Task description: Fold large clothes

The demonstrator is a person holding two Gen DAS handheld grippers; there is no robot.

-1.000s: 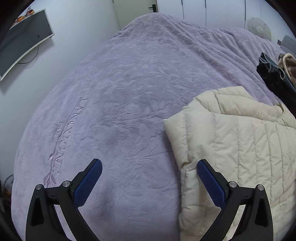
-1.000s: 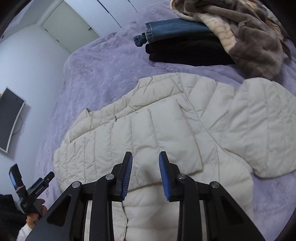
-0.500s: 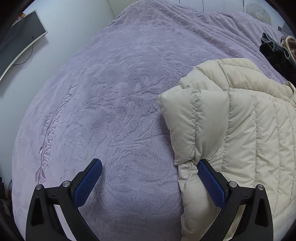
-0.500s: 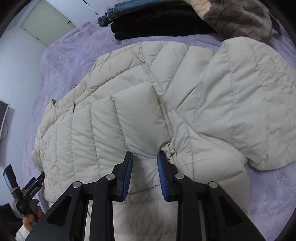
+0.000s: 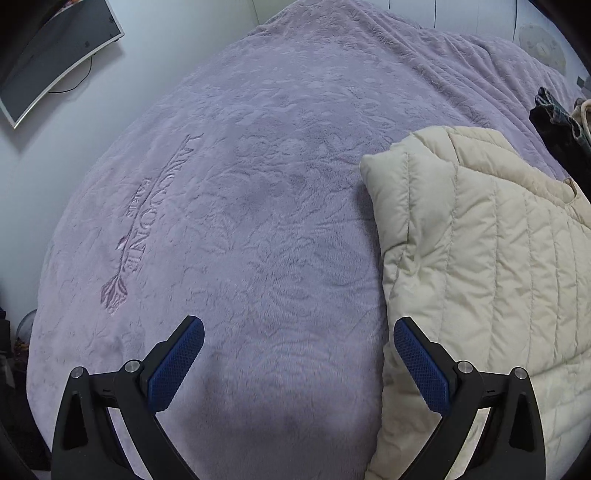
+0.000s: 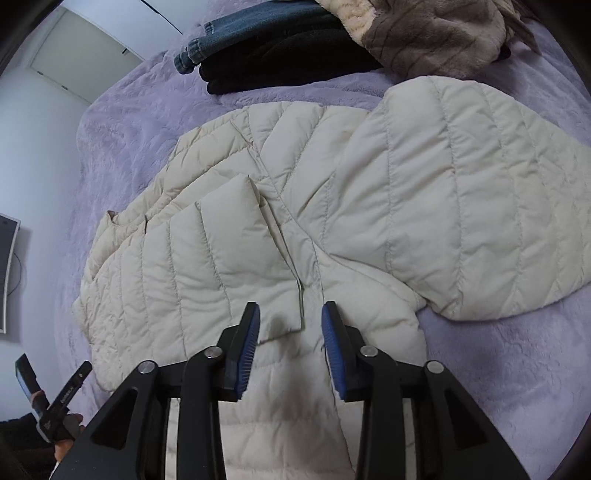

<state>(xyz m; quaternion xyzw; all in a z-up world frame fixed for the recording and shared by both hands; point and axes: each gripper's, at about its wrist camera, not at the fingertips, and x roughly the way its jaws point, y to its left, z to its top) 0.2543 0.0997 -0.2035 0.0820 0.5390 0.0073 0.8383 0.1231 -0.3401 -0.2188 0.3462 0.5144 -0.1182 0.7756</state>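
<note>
A cream quilted puffer jacket (image 6: 369, 192) lies flat on the purple bedspread (image 6: 498, 369). One sleeve is folded across its front and the other sleeve (image 6: 480, 192) stretches to the right. My right gripper (image 6: 291, 332) hovers over the folded sleeve's cuff (image 6: 280, 321). Its jaws are opening, and the cuff lies below the gap, free of the blue pads. In the left wrist view the jacket (image 5: 480, 258) fills the right side. My left gripper (image 5: 295, 354) stands wide open over bare bedspread (image 5: 240, 221), its right pad beside the jacket's edge. The left gripper (image 6: 55, 398) also shows at the lower left, held by a hand.
A pile of clothes sits at the far side of the bed: jeans (image 6: 236, 33), a black garment (image 6: 280, 62) and a brown fuzzy one (image 6: 436, 33). A monitor (image 5: 48, 51) hangs on the left wall. White cupboard doors (image 6: 81, 51) stand beyond the bed.
My right gripper's jaws have spread apart, and it has slid along the jacket's front to the folded sleeve's cuff. My left gripper stays open and has shifted a little beside the jacket's edge.
</note>
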